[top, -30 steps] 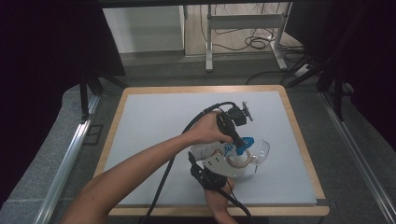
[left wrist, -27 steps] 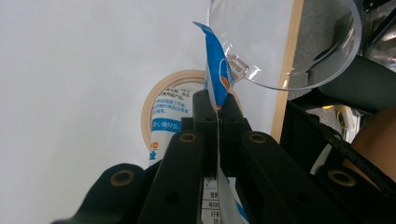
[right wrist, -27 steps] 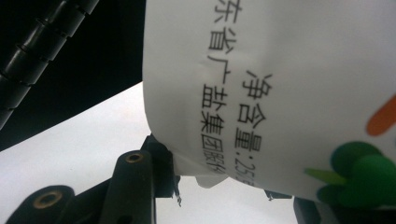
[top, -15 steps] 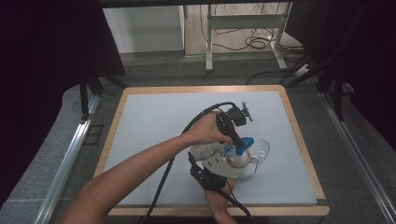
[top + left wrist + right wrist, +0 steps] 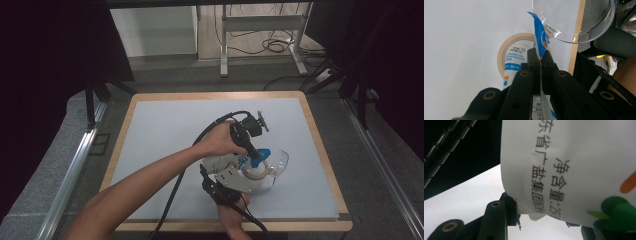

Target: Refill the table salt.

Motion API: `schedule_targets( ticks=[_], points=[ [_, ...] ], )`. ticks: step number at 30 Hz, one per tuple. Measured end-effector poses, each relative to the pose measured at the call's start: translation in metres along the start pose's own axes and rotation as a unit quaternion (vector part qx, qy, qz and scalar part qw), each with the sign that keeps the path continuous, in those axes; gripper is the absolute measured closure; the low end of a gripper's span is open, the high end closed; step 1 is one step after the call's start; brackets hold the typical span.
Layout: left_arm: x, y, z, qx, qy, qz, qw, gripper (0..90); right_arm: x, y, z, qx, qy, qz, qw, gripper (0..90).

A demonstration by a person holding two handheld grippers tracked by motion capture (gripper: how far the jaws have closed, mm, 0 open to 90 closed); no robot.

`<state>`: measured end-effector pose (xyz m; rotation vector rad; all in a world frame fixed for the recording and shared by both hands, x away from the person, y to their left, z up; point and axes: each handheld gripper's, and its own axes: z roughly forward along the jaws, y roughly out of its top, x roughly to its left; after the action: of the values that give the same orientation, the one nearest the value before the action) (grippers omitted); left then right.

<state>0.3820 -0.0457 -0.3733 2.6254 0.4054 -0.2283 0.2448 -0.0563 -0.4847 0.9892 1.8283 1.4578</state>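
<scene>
White-and-blue printed plastic salt bag (image 5: 539,40) pinched at its top edge by the left gripper (image 5: 540,58), body clamped in the right gripper (image 5: 235,181), over the tape roll (image 5: 510,46) beside the clear bowl (image 5: 280,162); tear steadily, mouth toward bowl.

High view: fixed above the person's side, facing forward and down. Takes in the whole wood-rimmed table (image 5: 320,150) from fairly far off, with floor and desk legs beyond its far edge.

Left gripper view: rides the left gripper (image 5: 540,58), looking along its jaws down at the table surface from close range. The white-and-blue printed pouch (image 5: 539,42) sits right at the lens; the tape roll (image 5: 510,47) and clear plastic bowl (image 5: 574,20) lie just past it, table rim to the right.

Right gripper view: very near, almost against the pouch (image 5: 574,170); print legible, white table surface behind.

Shared: the pouch (image 5: 250,159) in all three; roll (image 5: 255,172) and bowl (image 5: 277,161) in the high and left gripper views.
</scene>
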Motion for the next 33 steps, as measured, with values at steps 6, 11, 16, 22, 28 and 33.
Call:
schedule_targets(
  ticks=[6, 11, 16, 22, 28, 33],
  points=[
    [-0.0021, -0.0009, 0.0001, 0.001, -0.001, -0.004, 1.0000, 89.8, 0.0011, -0.0001, -0.0013, 0.000, -0.001, 0.001, 1.0000, 56.1],
    [-0.0028, -0.0003, 0.0014, 0.003, -0.001, 0.001, 1.0000, 89.8, 0.0010, -0.0010, -0.0025, 0.000, -0.003, 0.000, 1.0000, 56.1],
    [-0.0034, -0.0001, 0.0031, 0.003, -0.002, 0.000, 1.0000, 89.8, 0.0008, -0.0016, -0.0035, 0.002, -0.002, 0.002, 1.0000, 56.1],
    [-0.0030, 0.0005, 0.0036, 0.004, -0.002, 0.002, 1.0000, 89.8, 0.0001, -0.0016, -0.0038, 0.002, 0.000, 0.002, 1.0000, 56.1],
    [-0.0029, 0.0006, 0.0044, 0.004, -0.002, 0.000, 1.0000, 89.8, 0.0001, -0.0018, -0.0040, 0.003, -0.001, 0.005, 1.0000, 56.2],
    [-0.0027, 0.0008, 0.0041, 0.005, -0.002, 0.002, 1.0000, 89.8, -0.0001, -0.0012, -0.0040, 0.002, 0.000, 0.007, 1.0000, 56.2]
  ],
)
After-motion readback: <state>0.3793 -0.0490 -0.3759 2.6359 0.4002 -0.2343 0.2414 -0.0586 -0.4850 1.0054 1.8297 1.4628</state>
